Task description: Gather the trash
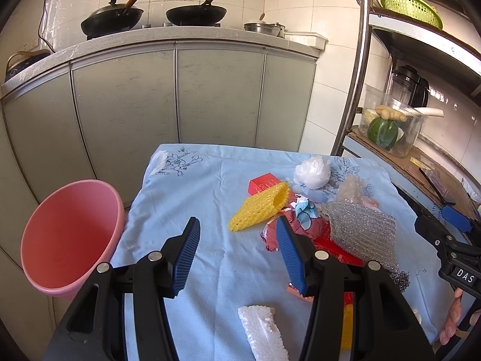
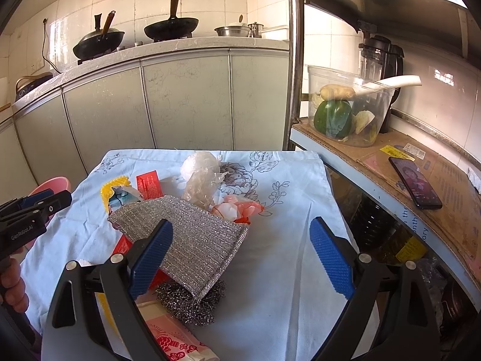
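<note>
Trash lies in a pile on a table covered by a light blue cloth (image 1: 195,186): a yellow foam net (image 1: 258,209), a silver scouring cloth (image 1: 362,231) (image 2: 195,237), a steel wool ball (image 2: 189,300), a crumpled white plastic bag (image 1: 312,171) (image 2: 200,164), red packaging (image 1: 263,182) and a white foam strip (image 1: 264,334). A pink bucket (image 1: 69,234) stands left of the table. My left gripper (image 1: 237,249) is open and empty above the cloth, left of the pile. My right gripper (image 2: 242,255) is open and empty over the silver cloth.
A kitchen counter with two woks (image 1: 195,13) stands behind the table. A metal shelf on the right holds a clear tub of vegetables (image 2: 345,111), a phone (image 2: 415,182) and a blender (image 2: 380,57). The shelf post (image 2: 290,60) stands by the table's far right corner.
</note>
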